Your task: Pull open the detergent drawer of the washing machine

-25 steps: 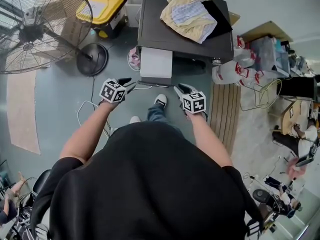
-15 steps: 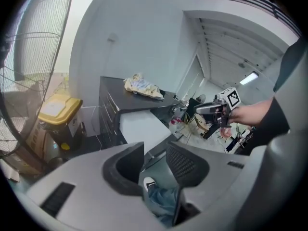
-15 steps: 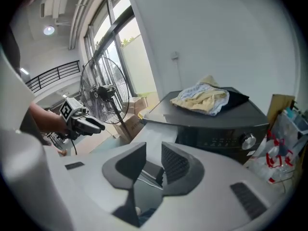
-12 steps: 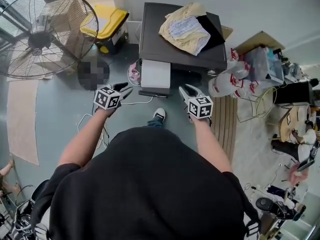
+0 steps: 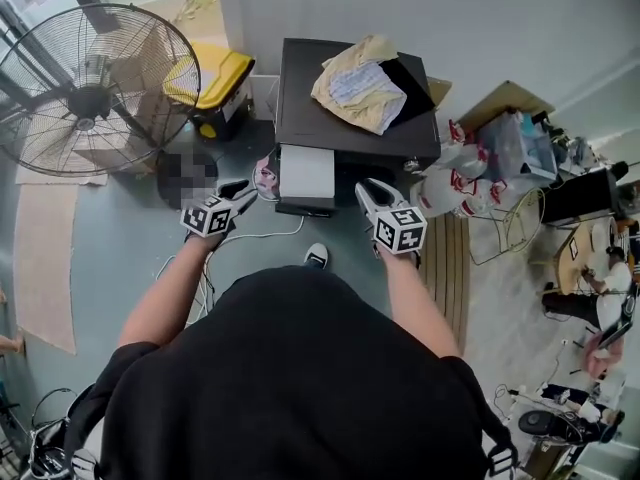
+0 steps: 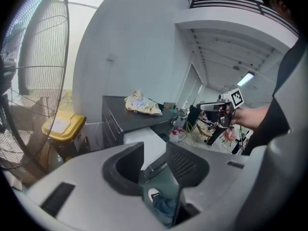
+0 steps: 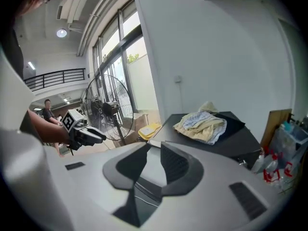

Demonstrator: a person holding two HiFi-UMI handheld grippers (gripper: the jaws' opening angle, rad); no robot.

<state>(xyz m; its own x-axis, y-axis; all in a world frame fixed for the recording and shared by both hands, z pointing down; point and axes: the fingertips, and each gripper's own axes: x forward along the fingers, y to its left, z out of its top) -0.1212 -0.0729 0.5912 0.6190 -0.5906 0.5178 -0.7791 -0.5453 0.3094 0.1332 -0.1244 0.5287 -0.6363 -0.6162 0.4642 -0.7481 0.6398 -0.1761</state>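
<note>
A person stands facing a dark washing machine [image 5: 355,118] whose white detergent drawer [image 5: 307,172] juts from its front, between the two raised grippers. The left gripper [image 5: 243,190] is spread and empty. The right gripper [image 5: 370,190] is parted, its jaws just closing slightly on nothing.

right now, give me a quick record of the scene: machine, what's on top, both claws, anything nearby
machine: dark washing machine against the wall
front: white part at its left, touched by neither claw
on top: pile of cloths
left claw: open, empty, short of the machine
right claw: open, empty, short of the machine
nearby: floor fan, yellow-lidded bin
</note>
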